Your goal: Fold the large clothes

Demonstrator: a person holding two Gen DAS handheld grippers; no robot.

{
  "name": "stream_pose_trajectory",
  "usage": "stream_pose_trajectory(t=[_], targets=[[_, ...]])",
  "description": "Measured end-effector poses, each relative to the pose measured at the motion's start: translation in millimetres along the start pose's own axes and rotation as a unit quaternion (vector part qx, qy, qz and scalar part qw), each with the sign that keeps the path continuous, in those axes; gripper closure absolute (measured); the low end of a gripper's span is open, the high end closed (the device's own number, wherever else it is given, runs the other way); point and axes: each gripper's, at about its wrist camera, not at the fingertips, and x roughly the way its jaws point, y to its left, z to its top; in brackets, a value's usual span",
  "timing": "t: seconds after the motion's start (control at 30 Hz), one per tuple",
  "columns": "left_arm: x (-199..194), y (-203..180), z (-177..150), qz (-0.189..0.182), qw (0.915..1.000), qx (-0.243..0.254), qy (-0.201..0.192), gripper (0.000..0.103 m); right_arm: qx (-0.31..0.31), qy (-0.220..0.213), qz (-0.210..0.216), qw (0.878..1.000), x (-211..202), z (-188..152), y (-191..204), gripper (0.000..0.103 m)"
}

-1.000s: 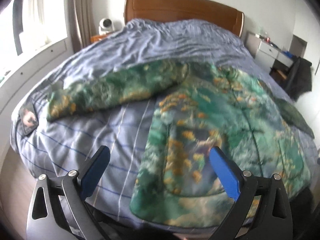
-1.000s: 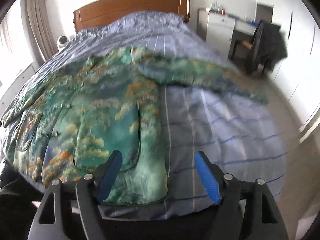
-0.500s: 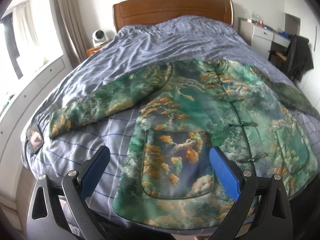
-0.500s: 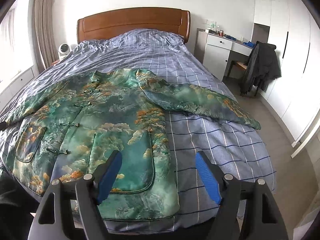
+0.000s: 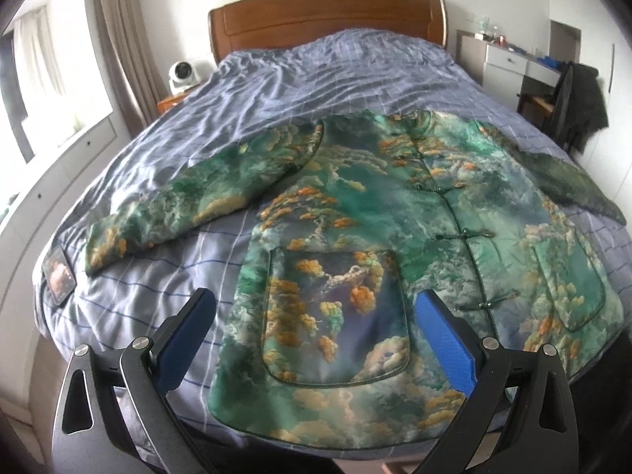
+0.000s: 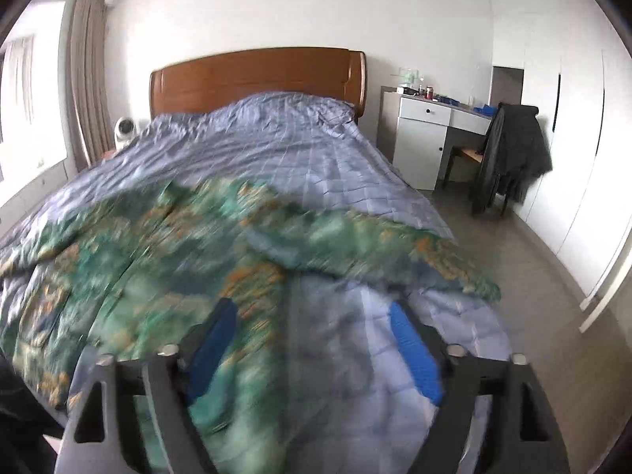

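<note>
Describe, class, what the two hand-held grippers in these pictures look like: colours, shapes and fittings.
The left gripper has two black angular metal arms with cut-out slots and round silver bolts; each finger carries a long blue textured pad. The right gripper is built the same, black frame, silver bolts, blue pads, though its picture is blurred. No cables, markings or sleeves show.

- Bed [image 5: 300, 91] with wooden headboard [image 5: 328, 15], covered by blue checked duvet.
- Green printed jacket [image 5: 395, 237] spread flat near foot edge, sleeves out.
- Small dark patch [image 5: 58, 274] beside left sleeve cuff.
</note>
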Motion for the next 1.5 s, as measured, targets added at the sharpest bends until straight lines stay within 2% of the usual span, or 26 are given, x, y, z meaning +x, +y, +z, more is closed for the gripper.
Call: stream_pose_trajectory(t=[0.07, 0.17, 0.2, 0.27, 0.33, 0.37, 0.4, 0.43, 0.47, 0.5, 0.6, 0.63, 0.7, 0.77, 0.8, 0.83, 0.9, 0.93, 0.97, 1.0, 1.07, 1.13, 1.2, 1.27, 1.37, 1.5], targets=[[0.9, -3.7, -1.9, -0.005, 0.9999, 0.011, 0.009, 0.002, 0.057, 0.025, 0.004, 0.998, 25.3, 14.0, -51.0, 0.017], [4.4, -8.4, -6.9, -0.018, 0.9994, 0.014, 0.027, 0.002, 0.159, 0.055, -0.007, 0.986, 55.0, 20.8, -115.3, 0.017], [5.8, -9.4, -8.7, -0.024, 0.9991, 0.013, 0.033, 0.002, 0.215, 0.058, -0.003, 0.975, 66.5, 19.2, -145.2, 0.017], [8.6, -10.7, -11.3, -0.04, 0.9981, 0.011, 0.045, 0.002, 0.28, 0.056, 0.014, 0.958, 81.0, 12.4, -178.3, 0.017], [10.4, -11.5, -12.3, -0.055, 0.9969, 0.007, 0.055, 0.002, 0.37, 0.07, 0.034, 0.926, 105.5, -5.1, -212.8, 0.018], [10.8, -11.5, -12.6, -0.057, 0.9967, 0.004, 0.057, 0.002, 0.394, 0.071, 0.039, 0.915, 112.5, -11.5, -219.9, 0.018], [10.9, -11.7, -12.2, -0.057, 0.9966, 0.001, 0.059, 0.002, 0.441, 0.072, 0.051, 0.893, 126.6, -23.5, -231.3, 0.022], [10.4, -11.5, -11.5, -0.058, 0.9965, -0.002, 0.06, 0.002, 0.47, 0.075, 0.063, 0.877, 138.8, -31.6, -237.2, 0.027], [9.6, -11.1, -11.1, -0.059, 0.9965, -0.005, 0.059, 0.002, 0.493, 0.081, 0.073, 0.863, 152.1, -38.4, -240.6, 0.031], [7.8, -10.3, -9.8, -0.059, 0.9966, -0.011, 0.057, 0.002, 0.511, 0.082, 0.069, 0.853, 163.5, -42.7, -243.2, 0.039], [4.1, -6.1, -8.4, -0.051, 0.9971, -0.016, 0.055, 0.002, 0.543, 0.054, 0.044, 0.837, 186.8, -47.8, -246.9, 0.043], [3.1, -4.2, -8.7, -0.047, 0.9973, -0.017, 0.055, 0.002, 0.556, 0.044, 0.041, 0.829, 193.7, -49.0, -249.4, 0.049], [3.4, -0.2, -10.3, -0.041, 0.9973, -0.021, 0.057, 0.002, 0.579, 0.031, 0.037, 0.814, 206.7, -51.7, -251.8, 0.051], [6.3, 3.9, -13.9, -0.042, 0.9965, -0.029, 0.066, 0.002, 0.592, 0.034, 0.021, 0.805, 215.5, -56.0, -257.5, 0.076], [8.1, 5.9, -16.1, -0.043, 0.9959, -0.035, 0.072, 0.002, 0.591, 0.039, 0.011, 0.805, 216.9, -55.6, -258.0, 0.088], [9.6, 7.8, -18.3, -0.044, 0.9954, -0.04, 0.076, 0.002, 0.585, 0.033, 0.005, 0.81, 213.3, -52.3, -257.4, 0.09], [11.8, 10.7, -22.4, -0.042, 0.995, -0.047, 0.078, 0.002, 0.549, 0.01, -0.005, 0.836, 200.3, -34.0, -252.4, 0.092], [13.0, 11.0, -23.6, -0.041, 0.995, -0.047, 0.079, 0.002, 0.509, -0.004, -0.012, 0.861, 187.2, -16.0, -244.2, 0.092], [14.5, 11.5, -24.8, -0.04, 0.9949, -0.047, 0.079, 0.002, 0.483, -0.012, -0.016, 0.875, 179.2, -4.3, -237.8, 0.092], [16.6, 11.8, -25.4, -0.041, 0.9948, -0.047, 0.08, 0.002, 0.431, -0.027, -0.019, 0.902, 162.8, 20.0, -221.9, 0.092], [20.7, 11.8, -25.7, -0.046, 0.9943, -0.05, 0.082, 0.002, 0.353, -0.049, -0.009, 0.934, 139.3, 57.7, -192.7, 0.092], [23.2, 11.9, -24.6, -0.051, 0.9937, -0.057, 0.082, 0.002, 0.276, -0.071, 0.008, 0.959, 118.5, 95.1, -153.7, 0.093], [20.8, 12.7, -23.6, -0.058, 0.9931, -0.068, 0.076, 0.002, 0.206, -0.088, 0.032, 0.974, 105.3, 128.3, -107.2, 0.093], [16.5, 13.9, -24.1, -0.063, 0.9928, -0.074, 0.069, 0.002, 0.142, -0.092, 0.065, 0.983, 99.0, 152.6, -55.5, 0.093], [8.2, 18.2, -28.2, -0.059, 0.994, -0.07, 0.059, 0.002, 0.053, -0.08, 0.109, 0.989, 108.4, 170.8, 25.5, 0.093], [1.3, 32.8, -37.9, -0.035, 0.9958, -0.067, 0.053, 0.002, -0.034, -0.034, 0.145, 0.988, 140.6, 160.9, 121.2, 0.093]])
